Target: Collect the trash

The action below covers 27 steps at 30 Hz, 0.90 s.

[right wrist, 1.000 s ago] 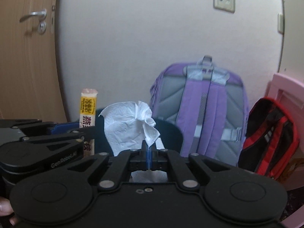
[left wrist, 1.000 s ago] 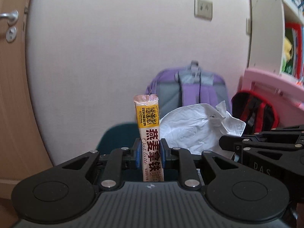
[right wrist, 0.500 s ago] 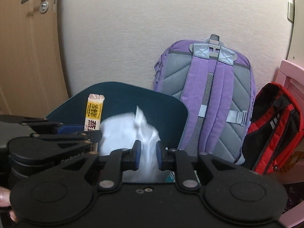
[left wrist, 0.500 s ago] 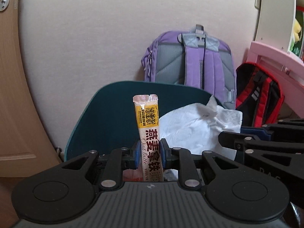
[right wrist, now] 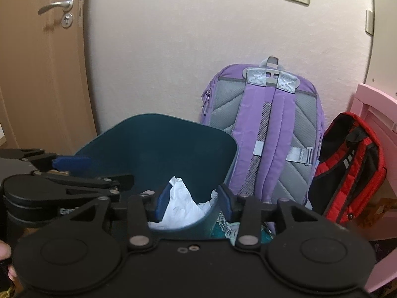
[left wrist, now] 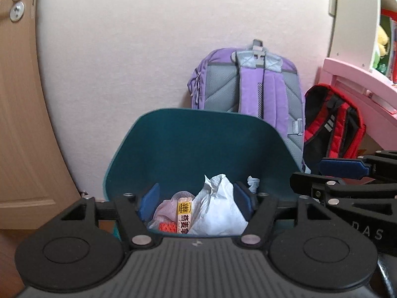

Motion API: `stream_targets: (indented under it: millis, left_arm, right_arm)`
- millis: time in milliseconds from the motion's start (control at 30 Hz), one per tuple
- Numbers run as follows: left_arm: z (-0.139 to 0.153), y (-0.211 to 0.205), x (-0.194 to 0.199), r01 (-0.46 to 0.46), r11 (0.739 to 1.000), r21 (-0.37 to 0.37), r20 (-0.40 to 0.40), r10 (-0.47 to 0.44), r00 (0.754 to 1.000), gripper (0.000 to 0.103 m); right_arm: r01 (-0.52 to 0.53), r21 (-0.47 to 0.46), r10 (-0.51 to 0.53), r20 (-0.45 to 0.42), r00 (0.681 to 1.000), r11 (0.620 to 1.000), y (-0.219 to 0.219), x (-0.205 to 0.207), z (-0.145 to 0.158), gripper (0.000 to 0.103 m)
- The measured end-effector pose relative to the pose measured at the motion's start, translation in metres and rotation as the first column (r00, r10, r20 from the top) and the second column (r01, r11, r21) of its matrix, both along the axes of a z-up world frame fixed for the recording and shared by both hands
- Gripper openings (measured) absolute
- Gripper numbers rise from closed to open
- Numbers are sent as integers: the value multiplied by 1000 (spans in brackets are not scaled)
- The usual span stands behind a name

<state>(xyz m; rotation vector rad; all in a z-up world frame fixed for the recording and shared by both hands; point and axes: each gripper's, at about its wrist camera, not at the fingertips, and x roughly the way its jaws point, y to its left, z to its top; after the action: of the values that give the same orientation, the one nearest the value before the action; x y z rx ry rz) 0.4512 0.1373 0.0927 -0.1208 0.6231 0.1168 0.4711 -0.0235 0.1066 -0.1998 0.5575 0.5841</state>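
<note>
Left gripper point(left wrist: 196, 202): jaws opening, blue pads well apart, nothing pressed between them. The oat latte sachet point(left wrist: 184, 215) shows in the gap but lies lower, inside the bin, clear of both pads. Beside the sachet, to its right, sits a crumpled white tissue point(left wrist: 218, 211), also free of the pads.

Right gripper point(right wrist: 192, 202): jaws opening, about half spread. White tissue seen between the pads in the right wrist view; it rests in the bin below and is not clamped. Whether its edge brushes the left pad cannot be told.

Container: dark teal trash bin point(left wrist: 198, 139), open-topped, standing on the floor by the wall. Contents visible: the sachet upright-ish against other waste, the white tissue, a pale plastic wrapper point(left wrist: 165, 207) with something red-orange point(left wrist: 167, 227) under it, and a small scrap of tissue point(left wrist: 253, 182) against the far inner wall.

Pose: both grippers held side by side over the near rim of the bin, tilted downward into its mouth; the right gripper appears at the right edge of the left wrist view. A fingertip point(right wrist: 5, 250) of the person's hand shows at the lower left edge of the right wrist view.

Surroundings: purple backpack point(left wrist: 248, 82) leaning on the wall behind the bin, red and black bag point(left wrist: 332, 124) to its right, wooden door point(right wrist: 37, 62) at left
</note>
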Motion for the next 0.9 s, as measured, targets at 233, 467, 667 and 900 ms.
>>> stream_targets:
  millis: [233,467,667,900]
  left_arm:
    - [26,-10,-42,2,1000,30,58,-4,998,80]
    - [44,-27,-94,-6,998,67,95,0,995,88]
    - [55,-40,-137,-19,998,59,127,11,992,98]
    - [71,-52,-182,-37,999,27,182,32,983,102]
  right_arm:
    - [-9,50,8,30,1000,999,-28,-36,20,62]
    - [-39,102,33,58,998,994,-55,-75,39,72]
    - [-82,139,70,92,993,987,-75,-108,52,83]
    - [-128,187,106,124,987,974,-95,-142,63,96]
